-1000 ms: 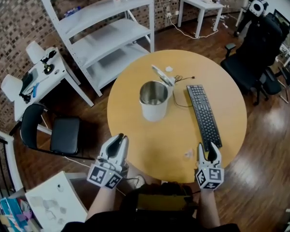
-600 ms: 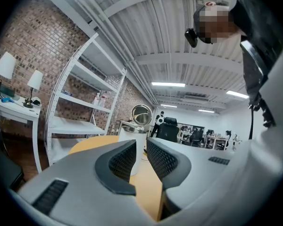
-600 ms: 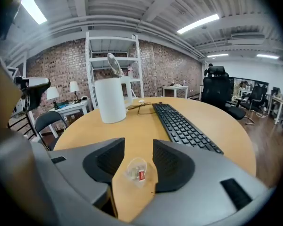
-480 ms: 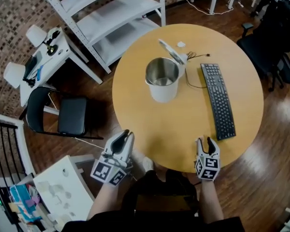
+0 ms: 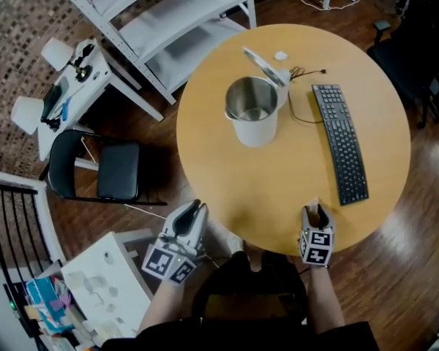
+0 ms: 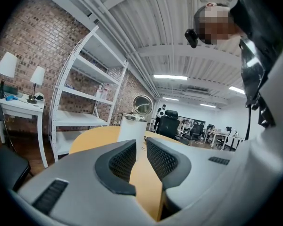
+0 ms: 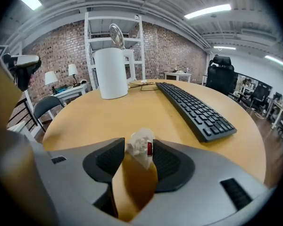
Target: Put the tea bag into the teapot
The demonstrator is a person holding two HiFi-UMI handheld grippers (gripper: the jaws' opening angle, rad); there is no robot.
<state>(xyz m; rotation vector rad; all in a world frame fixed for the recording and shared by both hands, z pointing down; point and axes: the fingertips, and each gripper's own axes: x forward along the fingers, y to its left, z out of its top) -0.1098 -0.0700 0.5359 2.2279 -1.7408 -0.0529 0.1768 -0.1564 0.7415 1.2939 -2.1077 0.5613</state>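
Note:
The teapot (image 5: pixel 252 119) is a white pot with a steel inside and its lid hinged open. It stands on the far half of the round wooden table (image 5: pixel 278 189). My right gripper (image 5: pixel 314 212) is at the table's near edge, shut on the small white tea bag (image 7: pixel 140 147), which stands up between the pads. From the right gripper (image 7: pixel 139 150) the teapot (image 7: pixel 111 74) is far ahead to the left. My left gripper (image 5: pixel 192 212) hovers off the table's near-left edge, jaws together and holding nothing. The left gripper (image 6: pixel 140 147) faces the teapot (image 6: pixel 132 127).
A black keyboard (image 5: pixel 342 152) lies on the table's right side, with a thin cable (image 5: pixel 304 75) behind it. Left of the table are a black chair (image 5: pixel 110 170), a white shelf unit (image 5: pixel 190 13) and a small white side table (image 5: pixel 66 86).
The tea bag lay on the table just left of the right gripper; now that gripper holds it between its jaws. The head view has shifted, so the table sits higher in frame.

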